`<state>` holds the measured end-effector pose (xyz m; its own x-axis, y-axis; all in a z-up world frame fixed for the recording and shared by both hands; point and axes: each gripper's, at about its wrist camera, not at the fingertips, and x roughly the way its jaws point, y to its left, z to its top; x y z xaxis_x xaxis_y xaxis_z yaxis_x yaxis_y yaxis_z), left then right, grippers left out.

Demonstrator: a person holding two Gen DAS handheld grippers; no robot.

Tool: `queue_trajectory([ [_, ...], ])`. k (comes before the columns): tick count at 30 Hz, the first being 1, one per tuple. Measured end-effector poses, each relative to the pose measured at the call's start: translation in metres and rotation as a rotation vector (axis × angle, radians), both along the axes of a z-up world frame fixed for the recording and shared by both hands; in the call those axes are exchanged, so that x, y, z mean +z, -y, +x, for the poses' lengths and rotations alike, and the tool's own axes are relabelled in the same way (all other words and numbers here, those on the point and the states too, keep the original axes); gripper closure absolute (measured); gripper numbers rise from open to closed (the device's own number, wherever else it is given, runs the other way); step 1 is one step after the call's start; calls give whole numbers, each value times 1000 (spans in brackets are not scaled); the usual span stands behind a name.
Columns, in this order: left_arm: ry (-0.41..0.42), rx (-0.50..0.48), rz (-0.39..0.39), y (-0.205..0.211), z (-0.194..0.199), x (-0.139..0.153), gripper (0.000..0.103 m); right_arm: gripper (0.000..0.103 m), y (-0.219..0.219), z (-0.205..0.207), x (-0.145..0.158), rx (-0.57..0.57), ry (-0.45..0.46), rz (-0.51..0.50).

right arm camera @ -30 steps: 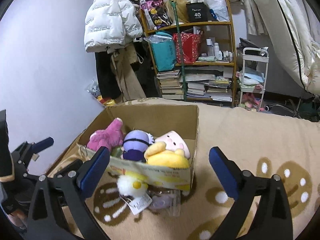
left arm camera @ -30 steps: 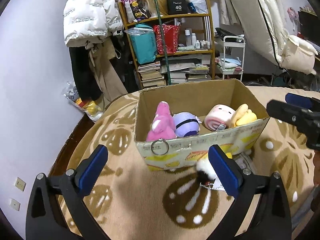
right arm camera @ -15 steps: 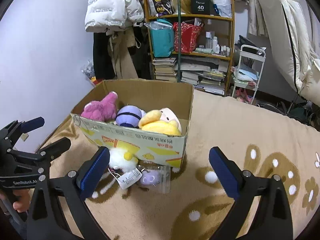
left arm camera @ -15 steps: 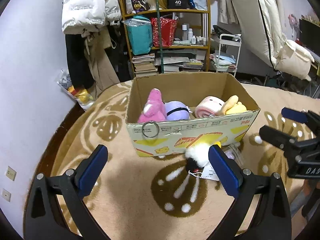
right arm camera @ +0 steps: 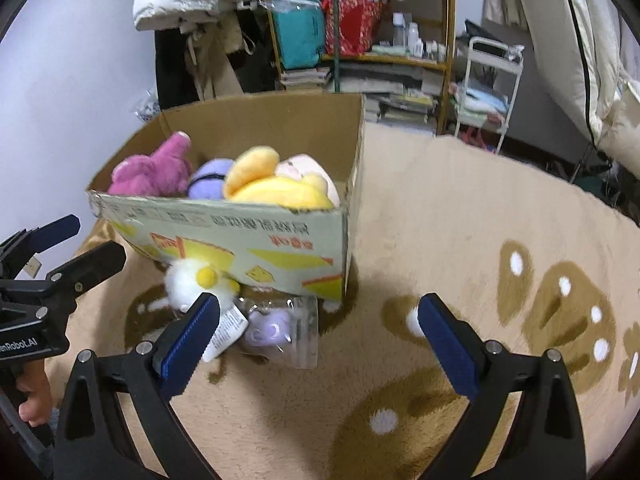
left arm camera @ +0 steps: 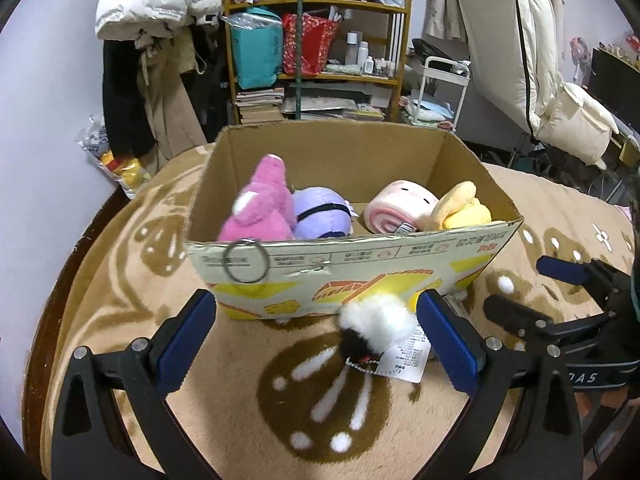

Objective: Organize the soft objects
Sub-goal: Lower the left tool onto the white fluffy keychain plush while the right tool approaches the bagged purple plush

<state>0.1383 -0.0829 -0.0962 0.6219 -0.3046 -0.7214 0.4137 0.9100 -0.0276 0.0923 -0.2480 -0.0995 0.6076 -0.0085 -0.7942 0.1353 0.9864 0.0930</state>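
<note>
1. The left gripper (left arm camera: pixel 316 340) hangs released, its blue pads spread wide and holding nothing, just in front of the open brown cardboard box (left arm camera: pixel 352 268) on the tan patterned blanket (left arm camera: pixel 240 400).
2. A fluffy white plush toy with a paper tag (left arm camera: pixel 378 324) lies on the blanket against the box's front wall, between the left fingers and close to the right-hand one.
3. The right gripper (right arm camera: pixel 318 340) is also released and empty; the white plush sits just beyond its left finger (right arm camera: pixel 188 344), beside a small purple toy in a clear packet (right arm camera: pixel 280 328).
4. Inside the box lie 4 toys: a pink plush (left arm camera: pixel 260 208), a purple one (left arm camera: pixel 322 216), a pink roll-shaped one (left arm camera: pixel 400 210) and a yellow one (left arm camera: pixel 460 210).
</note>
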Motion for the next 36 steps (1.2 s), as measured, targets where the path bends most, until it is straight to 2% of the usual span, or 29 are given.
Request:
queue_trajectory([
  [8,-40,-38,22,15,7,-19,3,0,-4,9,-21,24,-79,-27],
  [20,-112,-86,35,30,17,-44,3,2,-9,20,-55,36,-206,-11],
  [30,-146,-112,57,43,18,-63,4,2,-12,26,-67,45,-227,-7],
  [36,-127,-124,61,50,16,-65,13,2,-17,28,-68,63,-219,11],
])
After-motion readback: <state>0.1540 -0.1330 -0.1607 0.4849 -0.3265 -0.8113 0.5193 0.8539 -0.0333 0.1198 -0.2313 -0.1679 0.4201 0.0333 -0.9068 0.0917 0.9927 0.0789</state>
